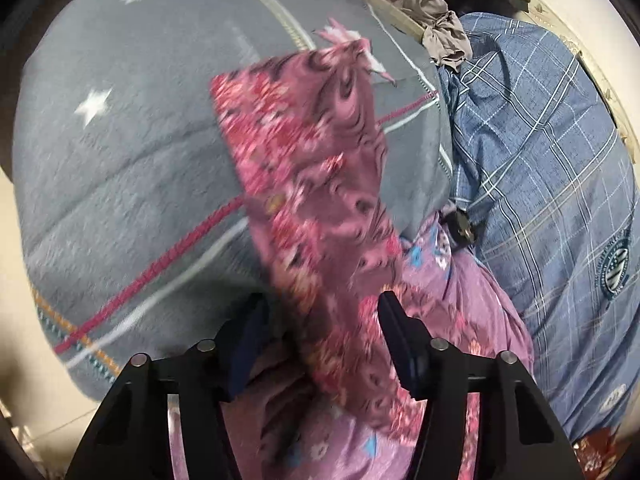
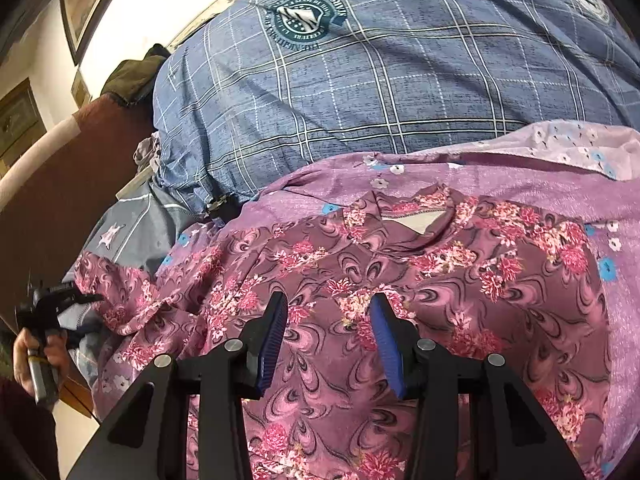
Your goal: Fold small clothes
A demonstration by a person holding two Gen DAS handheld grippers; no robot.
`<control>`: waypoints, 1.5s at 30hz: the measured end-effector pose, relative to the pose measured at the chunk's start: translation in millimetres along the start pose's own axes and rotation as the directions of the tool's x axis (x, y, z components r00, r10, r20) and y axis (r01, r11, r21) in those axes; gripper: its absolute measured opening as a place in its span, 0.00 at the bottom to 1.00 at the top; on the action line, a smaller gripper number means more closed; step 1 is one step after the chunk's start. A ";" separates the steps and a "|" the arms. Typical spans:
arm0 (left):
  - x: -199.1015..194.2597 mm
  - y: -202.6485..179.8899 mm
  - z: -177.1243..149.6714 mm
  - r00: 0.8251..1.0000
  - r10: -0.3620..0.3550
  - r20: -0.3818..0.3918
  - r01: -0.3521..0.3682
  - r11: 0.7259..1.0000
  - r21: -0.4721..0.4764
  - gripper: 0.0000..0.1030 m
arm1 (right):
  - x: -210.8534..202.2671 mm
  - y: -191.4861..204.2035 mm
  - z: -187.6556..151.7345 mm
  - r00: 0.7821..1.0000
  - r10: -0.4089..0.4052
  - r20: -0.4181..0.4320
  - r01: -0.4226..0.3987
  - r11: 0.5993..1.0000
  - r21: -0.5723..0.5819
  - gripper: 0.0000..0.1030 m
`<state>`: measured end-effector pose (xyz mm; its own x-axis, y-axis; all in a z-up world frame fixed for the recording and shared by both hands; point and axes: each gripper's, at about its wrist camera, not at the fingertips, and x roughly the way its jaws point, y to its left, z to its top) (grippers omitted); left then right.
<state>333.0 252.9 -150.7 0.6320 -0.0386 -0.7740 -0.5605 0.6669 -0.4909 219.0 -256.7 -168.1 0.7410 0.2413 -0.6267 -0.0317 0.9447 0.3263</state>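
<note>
A small maroon-pink floral garment (image 2: 420,280) lies spread on a lilac flowered sheet (image 2: 520,172), neckline toward the far side. My right gripper (image 2: 328,320) is open just above its middle, holding nothing. In the left wrist view a long strip of the same garment, its sleeve (image 1: 312,184), runs away from me, blurred by motion. It passes between the fingers of my left gripper (image 1: 320,320), whose jaws stand apart. The left gripper also shows in the right wrist view (image 2: 60,300) at the garment's left sleeve end.
A grey star-patterned blanket (image 1: 120,140) lies left, a blue plaid quilt (image 2: 360,80) behind and right. A crumpled grey cloth (image 1: 440,28) sits at the far edge. A dark red headboard or bed frame (image 2: 72,200) is left. The bed edge and floor (image 1: 16,320) are at left.
</note>
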 end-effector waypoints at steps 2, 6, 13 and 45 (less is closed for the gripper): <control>9.3 1.4 7.5 1.000 -0.013 -0.004 0.013 1.000 -0.024 0.33 | 2.0 0.1 0.4 1.000 0.001 -0.003 -0.001 1.000 -0.004 0.44; 26.3 9.1 15.7 1.000 -0.008 -0.008 0.008 0.998 -0.069 0.06 | 2.7 -2.7 1.1 1.000 -0.002 -0.005 0.002 1.000 -0.009 0.42; -26.1 -46.4 -4.3 0.990 -0.017 0.144 -0.006 0.987 0.159 0.03 | -11.8 -33.4 11.8 0.997 -0.061 0.056 0.057 0.996 0.069 0.35; -62.6 -276.0 -230.1 0.863 -0.353 -0.360 0.504 0.570 0.649 0.55 | -86.9 -168.6 34.4 0.983 -0.086 0.162 0.007 0.900 0.436 0.51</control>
<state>325.0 -100.0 -58.8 0.5512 -0.5368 -0.6388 0.3459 0.8437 -0.4106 183.0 -444.6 -144.2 0.8398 0.1204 -0.5293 0.2687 0.7551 0.5981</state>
